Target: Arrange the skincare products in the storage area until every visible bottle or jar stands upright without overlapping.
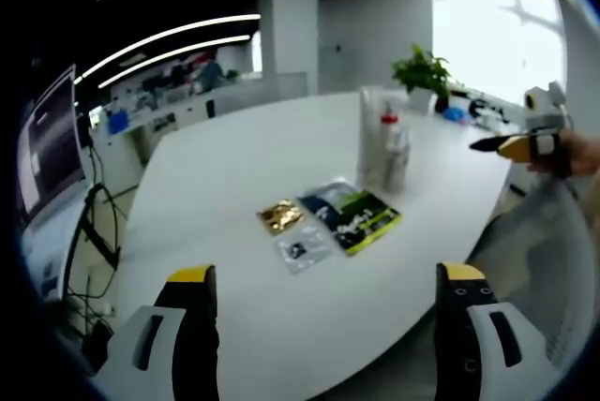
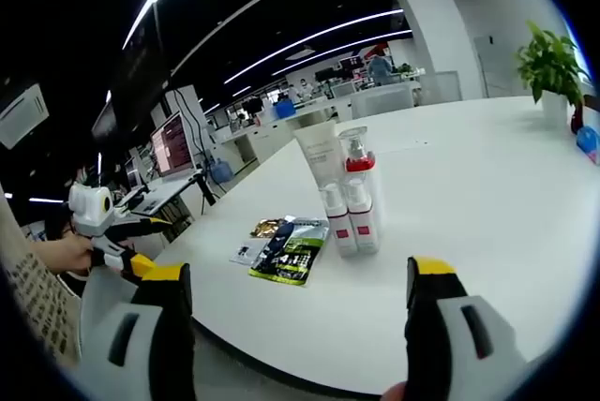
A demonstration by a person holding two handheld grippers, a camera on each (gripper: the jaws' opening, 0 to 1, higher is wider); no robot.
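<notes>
Left gripper jaws spread wide, nothing between, hovering over near edge of white table. Right gripper jaws likewise apart, empty, above table edge. Upright on table: tall white tube, pump bottle with red collar, two small white bottles touching in front. Flat beside them: green-black sachet, gold sachet, small clear packet. Potted plant at far edge.

Bright window glare, ceiling light strips, soft fisheye-warped edges.

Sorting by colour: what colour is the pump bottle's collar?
Red collar on the pump bottle, clearest in the right gripper view.
</notes>
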